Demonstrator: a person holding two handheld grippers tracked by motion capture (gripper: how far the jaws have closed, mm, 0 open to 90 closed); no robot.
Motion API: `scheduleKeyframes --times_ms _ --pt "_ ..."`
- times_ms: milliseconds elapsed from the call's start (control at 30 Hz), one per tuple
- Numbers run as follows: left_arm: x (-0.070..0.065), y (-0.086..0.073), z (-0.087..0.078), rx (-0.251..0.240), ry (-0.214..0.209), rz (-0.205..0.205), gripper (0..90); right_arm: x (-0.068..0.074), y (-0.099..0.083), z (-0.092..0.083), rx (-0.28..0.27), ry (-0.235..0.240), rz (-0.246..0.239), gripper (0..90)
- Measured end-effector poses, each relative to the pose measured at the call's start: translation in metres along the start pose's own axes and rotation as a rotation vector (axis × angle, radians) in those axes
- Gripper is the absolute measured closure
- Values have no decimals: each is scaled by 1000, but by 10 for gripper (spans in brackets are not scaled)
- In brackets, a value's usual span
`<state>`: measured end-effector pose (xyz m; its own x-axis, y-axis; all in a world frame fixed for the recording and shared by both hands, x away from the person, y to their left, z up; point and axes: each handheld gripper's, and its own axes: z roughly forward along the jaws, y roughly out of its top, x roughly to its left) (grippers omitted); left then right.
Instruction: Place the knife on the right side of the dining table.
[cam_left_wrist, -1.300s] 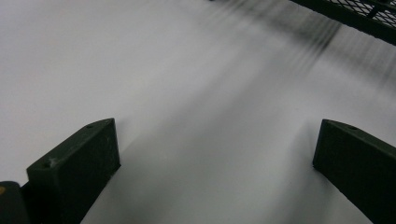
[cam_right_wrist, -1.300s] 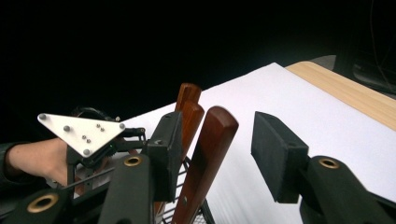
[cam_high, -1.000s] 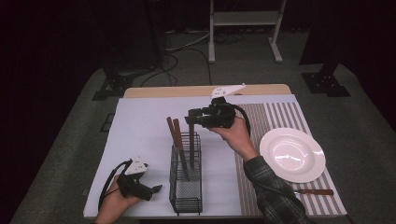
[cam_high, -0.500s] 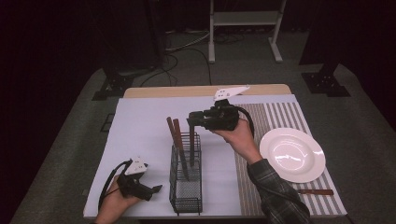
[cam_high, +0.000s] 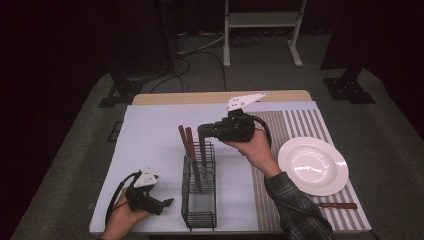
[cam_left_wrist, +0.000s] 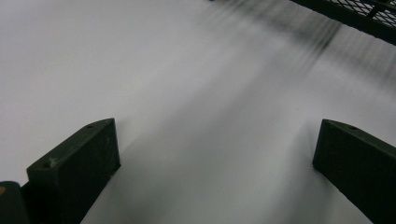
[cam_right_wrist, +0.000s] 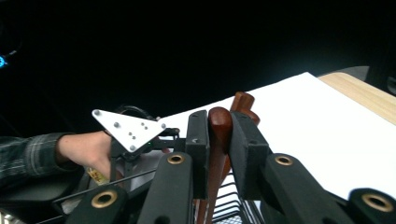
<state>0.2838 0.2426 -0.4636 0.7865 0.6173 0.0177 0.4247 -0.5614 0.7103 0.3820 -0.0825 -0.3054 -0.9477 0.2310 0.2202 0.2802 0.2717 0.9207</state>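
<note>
A black wire basket (cam_high: 200, 200) stands at the middle front of the white table cover. Two wooden handles (cam_high: 185, 137) lean out of its top. My right gripper (cam_high: 202, 132) hovers over the basket's far end, and its own view shows the right gripper (cam_right_wrist: 219, 140) shut on a reddish wooden handle (cam_right_wrist: 219, 122). A second handle (cam_right_wrist: 243, 102) rises just behind it. My left gripper (cam_high: 167, 202) rests low at the front left, beside the basket. In its view the left gripper (cam_left_wrist: 215, 158) stands open over bare white cover, with the basket's edge (cam_left_wrist: 355, 16) at top right.
A white plate (cam_high: 312, 165) sits on the striped mat (cam_high: 300, 125) at the right. A wooden-handled utensil (cam_high: 337, 205) lies on the mat near the front edge. The other hand and its grey plate (cam_right_wrist: 126, 128) appear beyond the right jaws.
The right gripper has edged slightly right and down while staying shut on the handle. The left gripper has stayed where it was.
</note>
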Motion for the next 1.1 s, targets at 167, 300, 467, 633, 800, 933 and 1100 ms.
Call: scheduleKeyframes --times_ms 167,300,467,633,800,933,1100 --pt "0 0 0 -1 0 -1 0 2 1 -1 -6 18 12 799" --pt "0 0 0 0 0 0 0 4 3 -2 -15 -2 -3 801" --pt "0 0 0 -1 0 0 0 5 8 -6 -27 -10 -7 801" --pt "0 0 0 2 -1 0 0 7 13 -10 -36 -20 -13 801" --pt "0 0 0 2 -1 0 0 12 22 -16 -52 -28 -24 801" --pt "0 0 0 2 -2 0 0 15 30 -20 -56 -38 -41 801" --pt "0 0 0 4 -1 3 0 20 43 -29 -77 -58 -54 801"
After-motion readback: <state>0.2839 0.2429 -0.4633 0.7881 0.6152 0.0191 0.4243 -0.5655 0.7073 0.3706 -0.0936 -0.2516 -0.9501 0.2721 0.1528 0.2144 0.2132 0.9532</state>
